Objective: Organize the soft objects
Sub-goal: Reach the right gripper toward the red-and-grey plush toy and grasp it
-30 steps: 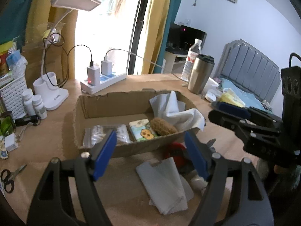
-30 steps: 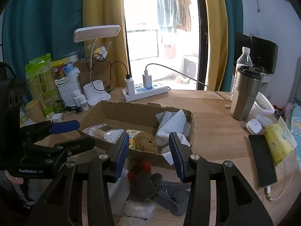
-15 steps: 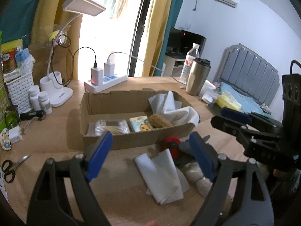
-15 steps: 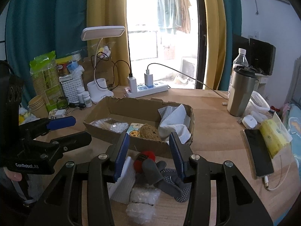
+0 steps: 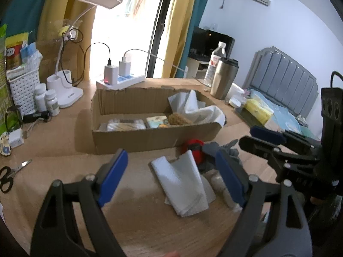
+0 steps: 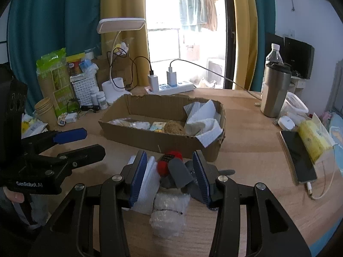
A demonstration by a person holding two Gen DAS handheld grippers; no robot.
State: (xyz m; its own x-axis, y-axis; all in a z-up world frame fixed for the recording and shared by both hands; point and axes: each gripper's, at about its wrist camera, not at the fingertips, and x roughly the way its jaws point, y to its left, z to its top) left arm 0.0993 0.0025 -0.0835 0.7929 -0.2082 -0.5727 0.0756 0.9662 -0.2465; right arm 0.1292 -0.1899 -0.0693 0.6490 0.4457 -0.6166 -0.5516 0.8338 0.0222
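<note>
A cardboard box (image 5: 154,137) (image 6: 150,138) on the wooden desk holds a white cloth (image 5: 199,109) (image 6: 203,117), a brown sponge (image 5: 179,118) (image 6: 173,126), a small patterned pack (image 6: 158,126) and a clear bag (image 5: 126,125). In front of it lie a folded white towel (image 5: 182,182) (image 6: 148,184), a red yarn ball (image 5: 194,147) (image 6: 169,160), a grey glove (image 6: 180,173) and a bubble-wrap roll (image 6: 169,214). My left gripper (image 5: 171,177) is open above the towel. My right gripper (image 6: 169,175) is open above the glove and yarn, and it shows in the left wrist view (image 5: 263,137).
Scissors (image 5: 10,173) lie at the desk's left edge. A desk lamp (image 6: 116,53), power strip (image 6: 171,86), pill bottles (image 5: 48,101) and white basket (image 6: 83,90) stand behind the box. A steel tumbler (image 6: 275,90), water bottle (image 6: 273,55), phone (image 6: 298,156) and yellow pack (image 6: 313,139) are at right.
Both grippers have drawn back and up from the box, so the box looks farther away and the towel, yarn, glove and bubble wrap now lie between and below the fingers.
</note>
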